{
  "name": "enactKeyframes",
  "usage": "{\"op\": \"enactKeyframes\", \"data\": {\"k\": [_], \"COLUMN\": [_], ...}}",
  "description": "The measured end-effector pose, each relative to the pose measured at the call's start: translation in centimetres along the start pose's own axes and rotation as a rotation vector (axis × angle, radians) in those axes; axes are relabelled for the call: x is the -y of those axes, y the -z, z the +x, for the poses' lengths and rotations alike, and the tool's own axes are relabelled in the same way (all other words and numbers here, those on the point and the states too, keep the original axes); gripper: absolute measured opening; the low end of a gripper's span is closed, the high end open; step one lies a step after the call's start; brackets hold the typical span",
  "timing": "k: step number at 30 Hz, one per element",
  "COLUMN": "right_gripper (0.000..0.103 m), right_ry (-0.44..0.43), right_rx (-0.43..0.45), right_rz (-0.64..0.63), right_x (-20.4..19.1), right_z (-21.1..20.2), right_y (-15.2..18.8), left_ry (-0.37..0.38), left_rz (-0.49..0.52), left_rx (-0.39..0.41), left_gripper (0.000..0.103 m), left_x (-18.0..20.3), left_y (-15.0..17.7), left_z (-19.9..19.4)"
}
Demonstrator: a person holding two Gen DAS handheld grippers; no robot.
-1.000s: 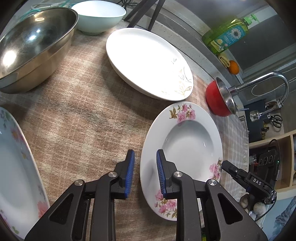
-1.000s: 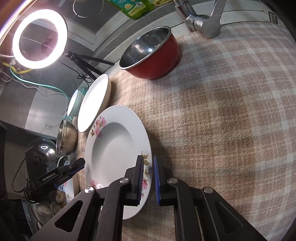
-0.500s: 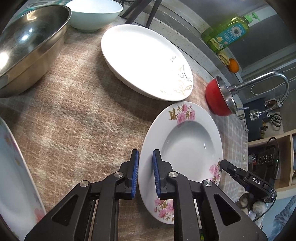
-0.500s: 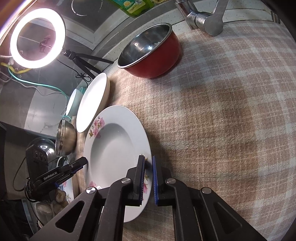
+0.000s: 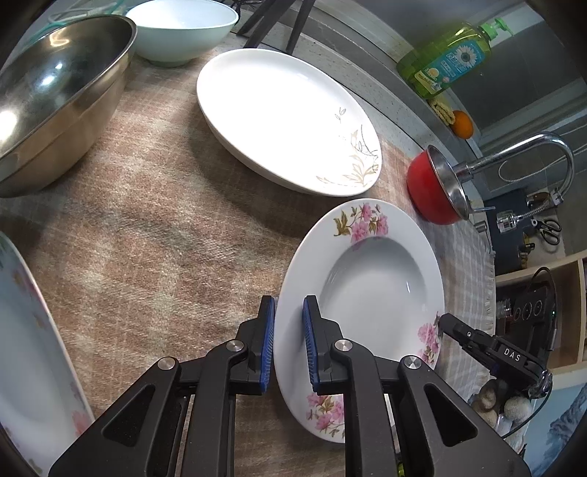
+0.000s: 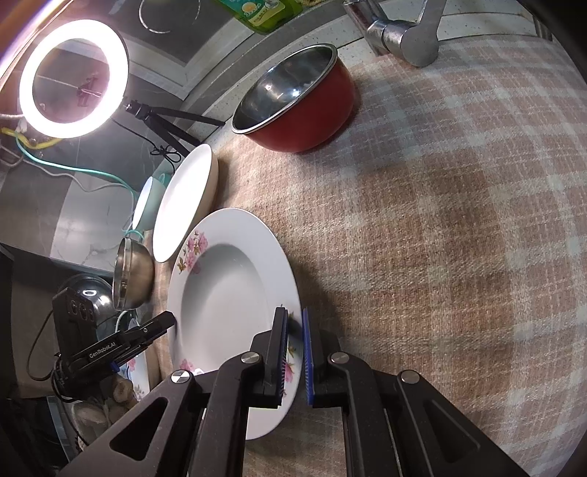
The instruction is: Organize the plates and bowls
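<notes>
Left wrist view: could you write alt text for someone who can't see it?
The left hand-held gripper straddles the near rim of a pink-flowered deep plate on a plaid cloth. Behind lie a white plate with a leaf design, a steel bowl, a pale bowl and a red bowl.

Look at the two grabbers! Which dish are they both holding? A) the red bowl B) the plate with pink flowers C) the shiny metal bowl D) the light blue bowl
B: the left gripper and the right gripper each have their jaws on opposite rims of the pink-flowered plate.
</notes>
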State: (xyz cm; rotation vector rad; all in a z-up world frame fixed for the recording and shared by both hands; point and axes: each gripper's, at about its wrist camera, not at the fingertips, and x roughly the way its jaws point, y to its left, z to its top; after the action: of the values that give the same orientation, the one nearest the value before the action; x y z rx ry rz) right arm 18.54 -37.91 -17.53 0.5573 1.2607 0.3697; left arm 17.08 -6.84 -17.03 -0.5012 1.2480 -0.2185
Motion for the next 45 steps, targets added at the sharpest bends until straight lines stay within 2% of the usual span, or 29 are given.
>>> {"op": "enactKeyframes", "data": {"k": [17, 45], "right_gripper": [0.008, 0.008], "right_ry": [0.001, 0.007], "right_rx": [-0.006, -0.011], "right_rz": [0.005, 0.020], "right_x": [-0.5, -0.8], "right_z": [-0.3, -0.4], "right_y": [1.5, 6.1], "left_ry": [-0.012, -0.023], "left_rz": [-0.003, 0.009], "left_rx": [-0.008, -0.014], "left_gripper": [0.014, 0.014], "left_x": [-0.4, -1.3], "left_y": [1.5, 4.4], "left_z": [-0.8, -2.2]}}
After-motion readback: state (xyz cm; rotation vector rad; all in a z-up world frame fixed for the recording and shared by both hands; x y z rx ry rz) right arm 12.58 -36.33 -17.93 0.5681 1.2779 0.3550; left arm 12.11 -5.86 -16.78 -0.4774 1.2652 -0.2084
